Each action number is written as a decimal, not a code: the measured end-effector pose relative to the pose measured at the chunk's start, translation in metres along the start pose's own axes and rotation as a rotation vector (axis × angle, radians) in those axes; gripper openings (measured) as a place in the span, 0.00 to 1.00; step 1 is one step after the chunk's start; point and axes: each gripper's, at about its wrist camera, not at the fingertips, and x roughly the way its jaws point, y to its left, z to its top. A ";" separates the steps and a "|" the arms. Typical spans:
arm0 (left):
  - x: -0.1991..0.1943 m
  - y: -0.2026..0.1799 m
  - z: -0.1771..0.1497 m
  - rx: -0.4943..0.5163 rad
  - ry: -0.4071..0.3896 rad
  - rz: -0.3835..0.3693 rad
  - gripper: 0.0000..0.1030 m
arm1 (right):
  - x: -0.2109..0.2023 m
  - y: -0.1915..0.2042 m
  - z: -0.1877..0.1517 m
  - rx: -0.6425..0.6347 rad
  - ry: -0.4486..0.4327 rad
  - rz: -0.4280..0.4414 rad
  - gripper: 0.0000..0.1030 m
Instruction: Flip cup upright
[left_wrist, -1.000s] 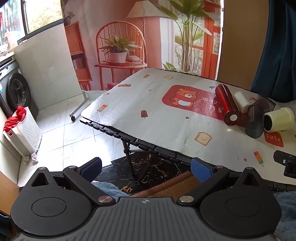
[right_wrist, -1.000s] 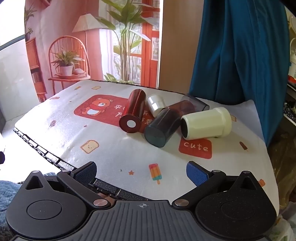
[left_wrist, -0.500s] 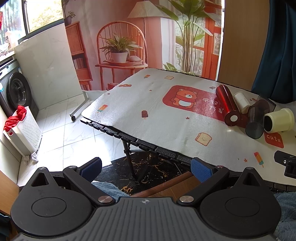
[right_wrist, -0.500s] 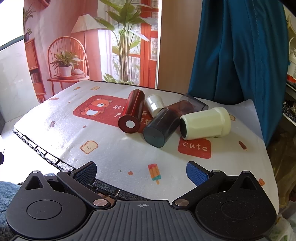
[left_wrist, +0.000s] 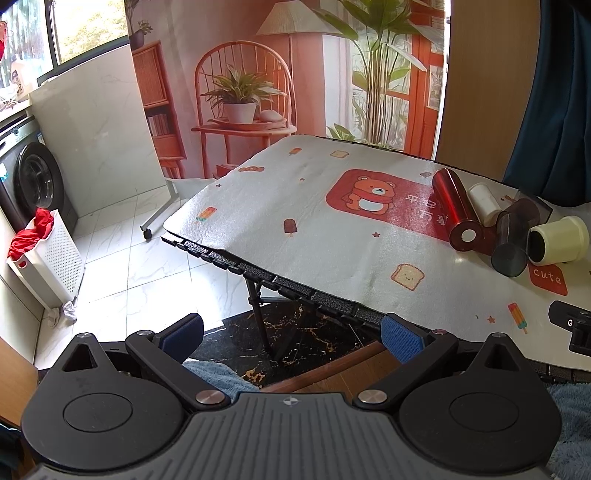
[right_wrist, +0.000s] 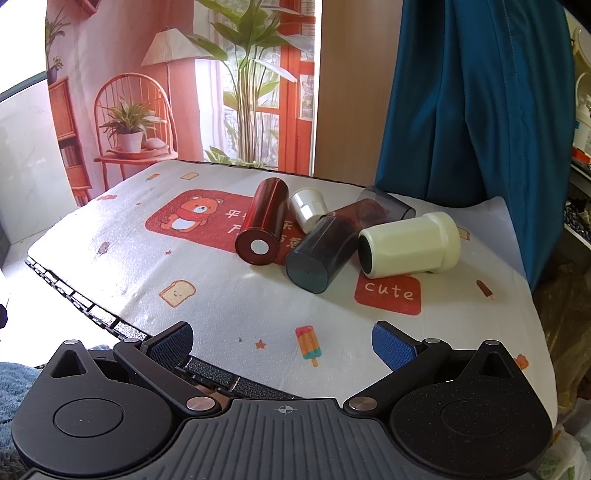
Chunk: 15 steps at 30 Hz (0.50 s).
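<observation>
Both tools, left (left_wrist: 291, 330) and right (right_wrist: 282, 339), gaped empty; grabbing the cream cup (right_wrist: 410, 244) might roll the touching teal cup (right_wrist: 319, 254).

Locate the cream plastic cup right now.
The cream plastic cup lies on its side, rightmost of the cluster in the right wrist view, beside the dark teal tumbler, above the red "cute" patch.

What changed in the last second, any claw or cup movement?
Almost nothing. The right claw has eased slightly toward the cups; they sit a touch lower in its view. The left claw has stayed put off the table edge. Both remain open and empty. The red cup, small white cup, dark teal cup, brown cup and cream cup still lie on their sides, unmoved, on the table.
</observation>
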 end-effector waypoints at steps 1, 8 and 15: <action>0.000 0.000 0.000 0.000 0.000 0.000 1.00 | 0.000 0.000 0.000 0.000 0.000 0.000 1.00; 0.000 0.000 0.000 0.000 0.000 -0.001 1.00 | 0.000 0.000 0.000 0.001 0.000 0.000 1.00; 0.000 0.001 -0.001 -0.004 0.002 0.000 1.00 | 0.000 0.000 0.000 0.001 0.000 0.000 1.00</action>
